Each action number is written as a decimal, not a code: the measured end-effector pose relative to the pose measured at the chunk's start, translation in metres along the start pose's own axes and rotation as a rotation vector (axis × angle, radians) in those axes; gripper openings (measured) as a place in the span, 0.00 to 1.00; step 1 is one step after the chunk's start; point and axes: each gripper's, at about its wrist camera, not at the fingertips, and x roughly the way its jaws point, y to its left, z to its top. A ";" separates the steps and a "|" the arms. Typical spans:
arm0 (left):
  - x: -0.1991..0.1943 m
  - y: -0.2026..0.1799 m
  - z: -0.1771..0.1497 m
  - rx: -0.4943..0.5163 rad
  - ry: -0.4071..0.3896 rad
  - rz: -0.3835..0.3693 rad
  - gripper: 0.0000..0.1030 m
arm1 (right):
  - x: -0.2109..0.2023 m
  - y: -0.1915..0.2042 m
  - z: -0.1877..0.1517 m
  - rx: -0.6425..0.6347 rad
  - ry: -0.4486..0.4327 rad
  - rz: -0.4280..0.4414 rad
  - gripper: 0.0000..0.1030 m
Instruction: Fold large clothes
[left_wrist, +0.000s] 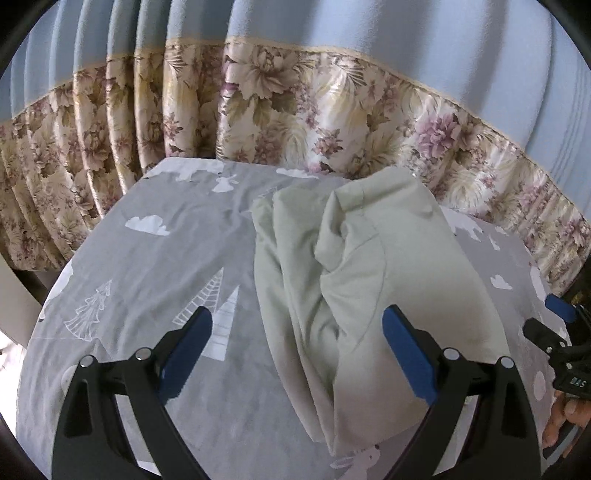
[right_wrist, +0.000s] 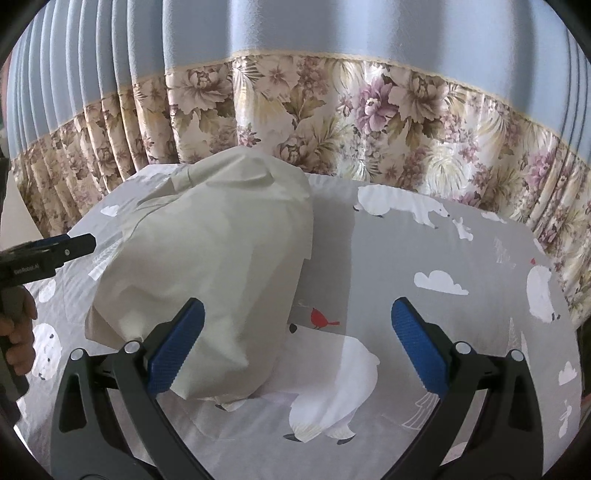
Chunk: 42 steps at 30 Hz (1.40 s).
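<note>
pale green garment (left_wrist: 369, 288) lies bunched on the grey printed sheet (left_wrist: 147, 258); left tool (left_wrist: 297, 328) and right tool (right_wrist: 297, 321) — both spread, empty — hover near the garment.

I see soft, even daylight in both views, slightly dim. The crumpled pale green garment (right_wrist: 207, 266) casts a faint shadow rightward onto the grey printed bedsheet (right_wrist: 461, 258). Fisheye distortion bows the blue floral-bordered curtain (left_wrist: 295, 103), and black vignetting rings each frame.
</note>
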 end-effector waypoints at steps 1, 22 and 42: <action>0.001 0.000 0.000 -0.006 -0.002 -0.001 0.91 | 0.000 -0.001 0.000 0.007 0.000 0.001 0.97; 0.016 -0.008 0.011 0.013 -0.001 0.001 0.91 | 0.007 -0.003 0.012 0.027 0.001 0.006 0.97; 0.029 -0.009 0.011 0.026 0.012 0.024 0.91 | 0.020 -0.008 0.022 0.045 0.006 0.019 0.97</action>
